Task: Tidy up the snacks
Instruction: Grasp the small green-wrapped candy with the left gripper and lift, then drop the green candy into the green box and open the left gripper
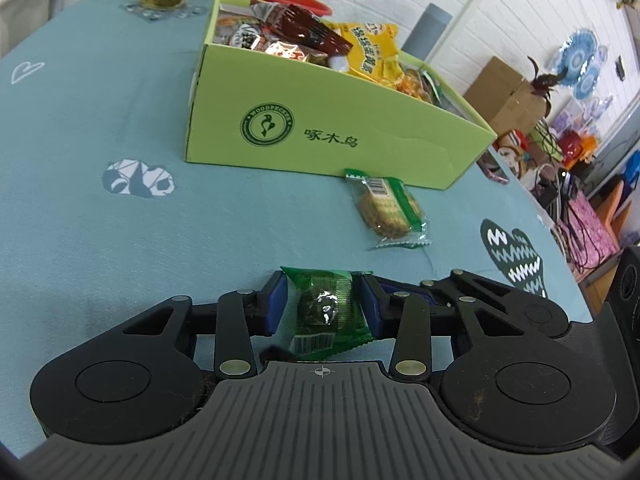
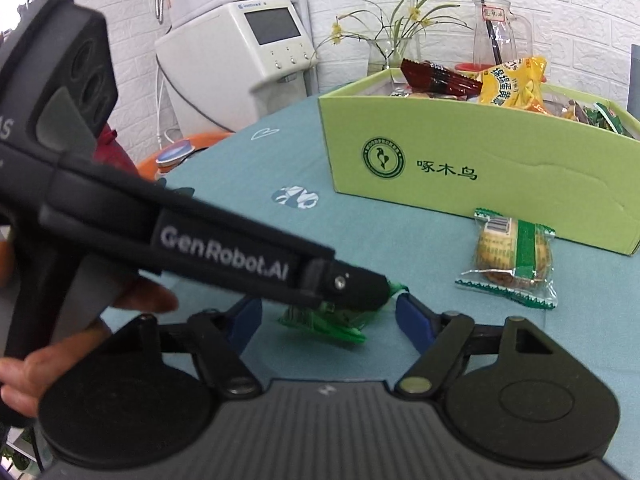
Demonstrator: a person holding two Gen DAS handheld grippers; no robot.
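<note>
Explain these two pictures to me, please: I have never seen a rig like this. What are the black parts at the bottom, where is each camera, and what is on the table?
No robot here: a person holds a hand-held gripper in each hand, each with a camera looking along its two blue-padded fingers. The black parts are those grippers.

The left camera's picture shows the left gripper with its pads pressed on a small green snack packet.

The right camera's picture shows the right gripper open around the same packet, pads apart from it. The left gripper crosses this view, held by a hand.

On the blue tablecloth lies a biscuit packet before a green box of snacks.
</note>
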